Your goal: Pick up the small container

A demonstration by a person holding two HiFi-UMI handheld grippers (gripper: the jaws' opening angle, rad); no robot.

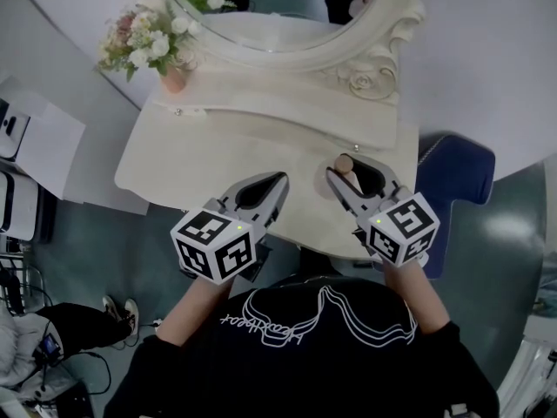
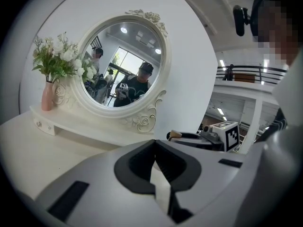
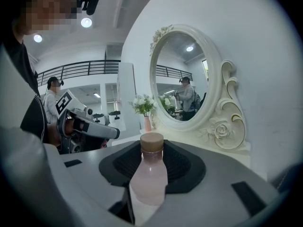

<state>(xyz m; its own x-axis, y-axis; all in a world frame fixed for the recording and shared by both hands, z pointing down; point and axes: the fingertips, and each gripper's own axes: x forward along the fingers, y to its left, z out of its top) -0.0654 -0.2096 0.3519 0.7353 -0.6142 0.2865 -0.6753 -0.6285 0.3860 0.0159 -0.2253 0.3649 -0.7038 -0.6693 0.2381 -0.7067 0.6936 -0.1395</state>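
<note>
Cream dressing-table worktop (image 1: 174,151) under an oval mirror (image 2: 124,63): the bottle is in the right jaws.

The small container (image 3: 148,174), a pale pink bottle with a tan cap, stands upright between the jaws of the right gripper (image 1: 344,167). They are clamped on its body near the worktop's front edge. Whether its base has left the surface I cannot tell. The left gripper (image 1: 278,181) hangs just beside, jaws together and empty. A pink vase of flowers (image 1: 174,78) sits well apart at the back. The lift probably goes best straight up with even pressure, since the smooth rounded body could tilt or slip.
</note>
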